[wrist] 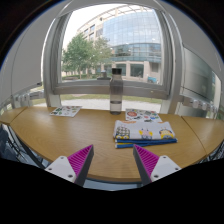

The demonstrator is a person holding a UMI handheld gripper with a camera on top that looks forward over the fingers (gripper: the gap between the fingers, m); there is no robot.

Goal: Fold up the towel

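In the gripper view, the gripper (113, 163) is released: its two fingers stand wide apart with nothing between them, each showing a magenta pad (81, 159) on its inner face. Below and between them runs the near edge of a wooden tabletop (90, 135).

The towel (144, 132) lies on the tabletop just beyond the right finger, a little to the right of the middle. It appears folded into a flat rectangle, with a bright multicoloured print on top and a blue edge along its near side. The fingers do not touch it.

Farther back, about at the middle of the tabletop, a tall bottle (116, 91) with a dark cap stands upright, well apart from the towel. At the far left of the tabletop lies a small flat printed item (65, 111), too small to make out clearly. Behind the towel, toward the far right, another flat colourful item (143, 116) rests on the wood.

Beyond the tabletop a large window (112, 50) shows green trees (82, 55) on the left and a curved glass building (135, 35) on the right.
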